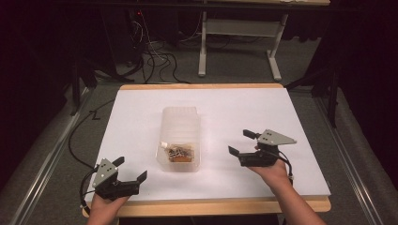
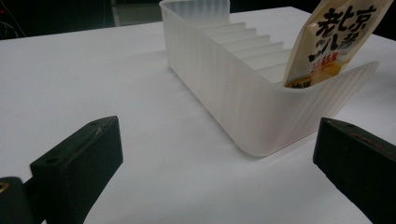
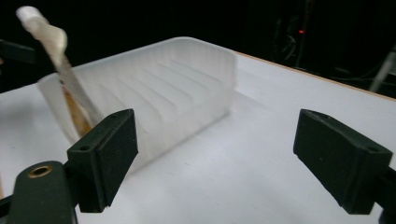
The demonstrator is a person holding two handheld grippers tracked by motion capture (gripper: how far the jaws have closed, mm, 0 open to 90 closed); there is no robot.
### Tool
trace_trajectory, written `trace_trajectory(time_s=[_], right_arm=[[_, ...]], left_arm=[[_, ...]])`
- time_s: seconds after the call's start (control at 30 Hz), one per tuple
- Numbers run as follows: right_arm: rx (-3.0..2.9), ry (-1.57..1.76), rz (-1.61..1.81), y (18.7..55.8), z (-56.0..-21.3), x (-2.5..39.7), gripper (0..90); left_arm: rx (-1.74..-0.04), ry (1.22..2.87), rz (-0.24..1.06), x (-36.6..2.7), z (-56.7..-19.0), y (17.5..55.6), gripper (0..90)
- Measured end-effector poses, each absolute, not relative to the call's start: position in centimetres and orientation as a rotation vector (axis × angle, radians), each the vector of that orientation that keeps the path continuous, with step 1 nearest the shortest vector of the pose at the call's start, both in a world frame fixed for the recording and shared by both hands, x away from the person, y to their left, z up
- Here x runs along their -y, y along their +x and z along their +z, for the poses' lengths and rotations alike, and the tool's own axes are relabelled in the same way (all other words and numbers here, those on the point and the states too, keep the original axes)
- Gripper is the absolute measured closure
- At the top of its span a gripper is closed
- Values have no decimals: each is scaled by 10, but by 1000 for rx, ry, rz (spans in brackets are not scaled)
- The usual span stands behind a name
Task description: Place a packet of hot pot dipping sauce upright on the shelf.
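Nearest the high camera: two forearms entering from the bottom edge, each hand wrapped around a gripper. Left gripper (image 1: 131,169) at the near left corner of the white table (image 1: 136,117), jaws spread wide, nothing between them. Right gripper (image 1: 241,142) farther in on the right side, jaws likewise parted and empty, grey three-cornered plate on top.

Between the two, at table centre: translucent plastic bin (image 1: 179,119), long axis running away from the person, ribbed floor inside. Snack packet (image 1: 178,152) standing tilted at the bin's near end, leaning against the near wall, top poking above the rim.

Left gripper view: bin (image 2: 219,88) ahead and to the right of the open jaws, near but not touching; packet (image 2: 327,42) with printed characters rising over the rim at upper right. Bare tabletop between the jaws.

Right gripper view: bin (image 3: 182,84) ahead and left, its near corner just behind the left jaw; packet (image 3: 56,60) seen edge-on at far left, crimped top above the rim. Clear gap between jaws and bin.

Beyond the table: dark floor, cables (image 1: 155,58), legs of a grey stand (image 1: 234,42).
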State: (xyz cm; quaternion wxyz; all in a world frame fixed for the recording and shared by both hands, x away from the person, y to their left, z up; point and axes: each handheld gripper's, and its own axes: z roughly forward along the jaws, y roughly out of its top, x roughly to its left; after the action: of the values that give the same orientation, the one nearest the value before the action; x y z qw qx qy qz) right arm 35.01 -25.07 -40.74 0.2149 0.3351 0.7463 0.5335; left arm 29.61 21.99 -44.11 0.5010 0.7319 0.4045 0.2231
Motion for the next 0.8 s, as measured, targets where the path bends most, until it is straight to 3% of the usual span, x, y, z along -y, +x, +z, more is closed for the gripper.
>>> trace_trajectory(time_s=[0.27, 0.47, 0.6, 0.8], right_arm=[[-1943, 1072, 1423, 343, -415, 310, 140], [-1828, 1194, 1360, 316, -425, 366, 144], [-1787, 1244, 1271, 298, -440, 383, 142], [-1784, 1277, 1273, 301, -446, 388, 143]], left_arm=[[-1014, 1786, 546, -221, -444, 299, 20], [-1046, 1823, 543, -221, -448, 301, 19], [-1042, 1820, 544, -220, -447, 301, 18], [-1040, 1830, 544, -218, -448, 301, 18]])
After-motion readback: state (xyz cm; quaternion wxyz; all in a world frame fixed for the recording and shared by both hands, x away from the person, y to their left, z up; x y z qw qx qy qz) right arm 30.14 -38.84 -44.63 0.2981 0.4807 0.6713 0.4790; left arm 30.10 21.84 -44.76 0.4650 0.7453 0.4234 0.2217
